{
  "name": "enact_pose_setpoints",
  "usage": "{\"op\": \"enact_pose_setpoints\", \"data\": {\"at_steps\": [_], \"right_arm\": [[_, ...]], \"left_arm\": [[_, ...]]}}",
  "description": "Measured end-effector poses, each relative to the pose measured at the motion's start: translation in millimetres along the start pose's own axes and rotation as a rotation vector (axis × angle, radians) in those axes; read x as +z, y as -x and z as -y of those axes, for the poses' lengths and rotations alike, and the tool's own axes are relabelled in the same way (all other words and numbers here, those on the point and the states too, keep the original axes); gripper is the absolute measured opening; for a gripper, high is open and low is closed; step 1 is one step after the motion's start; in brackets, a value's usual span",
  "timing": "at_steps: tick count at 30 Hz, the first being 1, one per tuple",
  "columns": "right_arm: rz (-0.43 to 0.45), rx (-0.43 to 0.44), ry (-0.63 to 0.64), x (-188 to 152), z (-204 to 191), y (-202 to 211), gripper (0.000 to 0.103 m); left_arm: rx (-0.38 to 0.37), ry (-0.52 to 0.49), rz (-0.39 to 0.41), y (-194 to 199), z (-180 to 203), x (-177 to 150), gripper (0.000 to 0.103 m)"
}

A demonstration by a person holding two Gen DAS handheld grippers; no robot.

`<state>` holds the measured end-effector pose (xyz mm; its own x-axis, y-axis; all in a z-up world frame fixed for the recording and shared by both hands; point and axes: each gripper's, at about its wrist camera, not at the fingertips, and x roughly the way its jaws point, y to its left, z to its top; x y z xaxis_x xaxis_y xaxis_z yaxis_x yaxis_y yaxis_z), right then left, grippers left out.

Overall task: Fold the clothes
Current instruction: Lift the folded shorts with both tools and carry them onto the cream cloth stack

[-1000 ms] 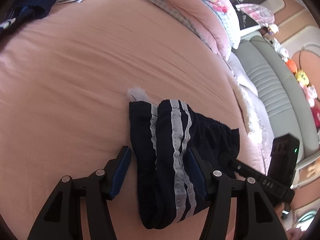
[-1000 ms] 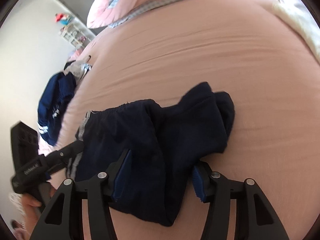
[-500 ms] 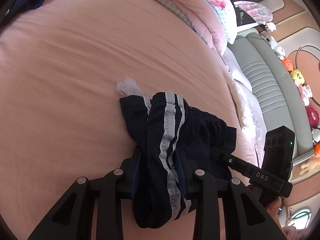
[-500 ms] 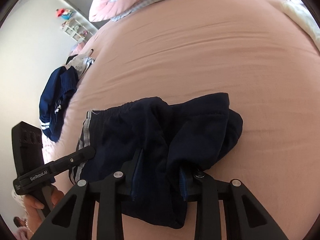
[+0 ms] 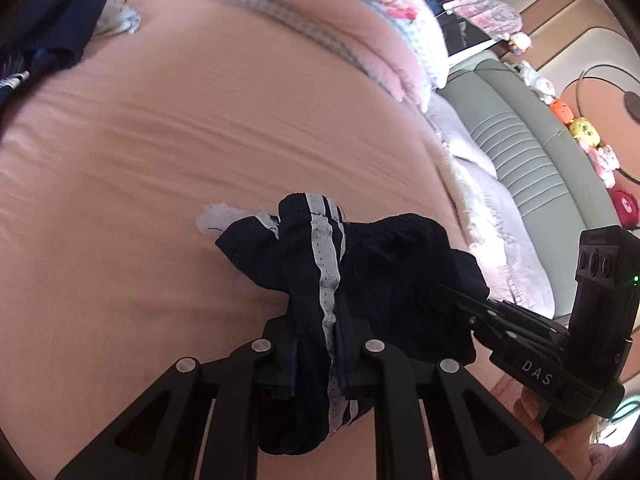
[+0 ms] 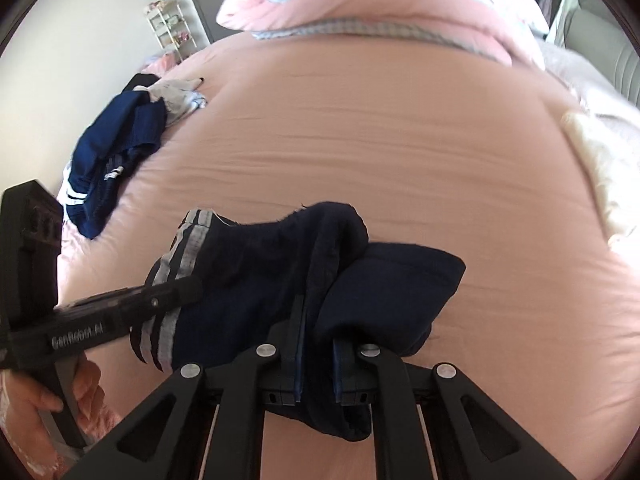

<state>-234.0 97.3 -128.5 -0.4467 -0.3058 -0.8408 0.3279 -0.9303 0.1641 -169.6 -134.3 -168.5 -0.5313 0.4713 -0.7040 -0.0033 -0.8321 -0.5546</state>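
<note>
From the left wrist camera, the left gripper [image 5: 316, 344] has its jaws closing on a bunched fold of the navy shorts [image 5: 384, 264], the pads pressing the cloth right where a white side stripe [image 5: 326, 272] runs down between them. The shorts lie crumpled near the close edge of the pink bed sheet [image 5: 200, 140], with a scrap of white fabric [image 5: 224, 218] peeking out at their far left corner. To the right, the right gripper [image 5: 452, 294] reaches into the same garment, its black body (lettered "DAS") held by a hand [image 5: 560, 424] low in the corner. A pink pillow [image 5: 340, 12] sits at the head of the bed, and a grey-green sofa [image 5: 532, 152] with soft toys stands beyond it. From the right wrist camera, the right gripper [image 6: 316, 346] is likewise closing, its blue pads clamped on a thick fold of the shorts [image 6: 280, 272], which hang partly below the fingers. The left gripper [image 6: 188, 286] enters from the left and bites the striped side of the shorts, a hand [image 6: 44, 404] gripping its handle. Farther off, at the left edge of the bed sheet [image 6: 400, 140], lies a separate heap of blue clothes [image 6: 116, 152] with a pale garment [image 6: 176, 96] on top.
</note>
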Motion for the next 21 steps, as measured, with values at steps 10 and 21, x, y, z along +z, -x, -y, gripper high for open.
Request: {"op": "enact_pose_setpoints", "data": {"at_steps": [10,21], "right_arm": [[0.088,-0.021,0.069,-26,-23,83,0.009],[0.072,-0.051,-0.066,-73,70,141,0.009]], "left_arm": [[-0.037,-0.074,0.061,39,56,-27,0.011],[-0.142,-0.172,-0.087,-21,147,-41,0.011]]}}
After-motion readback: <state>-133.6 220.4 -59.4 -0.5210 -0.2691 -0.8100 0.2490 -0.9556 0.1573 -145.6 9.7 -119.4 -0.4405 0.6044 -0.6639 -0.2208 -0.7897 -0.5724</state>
